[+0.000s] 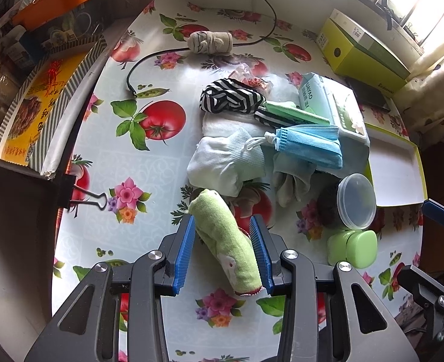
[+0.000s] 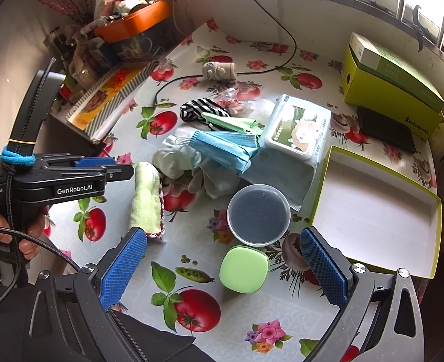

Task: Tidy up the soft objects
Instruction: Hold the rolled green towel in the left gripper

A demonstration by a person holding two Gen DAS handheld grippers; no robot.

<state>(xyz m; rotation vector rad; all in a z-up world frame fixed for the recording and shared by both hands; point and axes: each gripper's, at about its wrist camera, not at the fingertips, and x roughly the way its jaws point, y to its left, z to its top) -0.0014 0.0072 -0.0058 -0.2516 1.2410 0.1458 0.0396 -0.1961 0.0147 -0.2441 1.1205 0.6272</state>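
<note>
A rolled light-green towel [image 1: 228, 241] [image 2: 146, 199] lies flat on the flowered tablecloth. My left gripper [image 1: 222, 220] [image 2: 125, 170] hangs open over it, blue pads on either side, not pressing. Behind it is a heap of soft things: a white sock [image 1: 228, 163], a blue face mask [image 1: 309, 144] [image 2: 225, 147], a striped cloth [image 1: 231, 96], a green cloth [image 1: 294, 113] and a grey glove [image 1: 291, 181]. A rolled beige sock [image 1: 210, 42] [image 2: 219, 71] sits farther back. My right gripper [image 2: 222, 235] stands wide open and empty above a green case [image 2: 244, 268].
A wet-wipes pack [image 2: 297, 132], a clear lidded tub [image 2: 258, 214] and an empty white-lined box tray [image 2: 372, 211] sit to the right. A green carton [image 2: 391, 84] stands at the back right. A black cable [image 1: 161, 54] crosses the cloth; a binder clip [image 1: 80, 199] holds the left edge.
</note>
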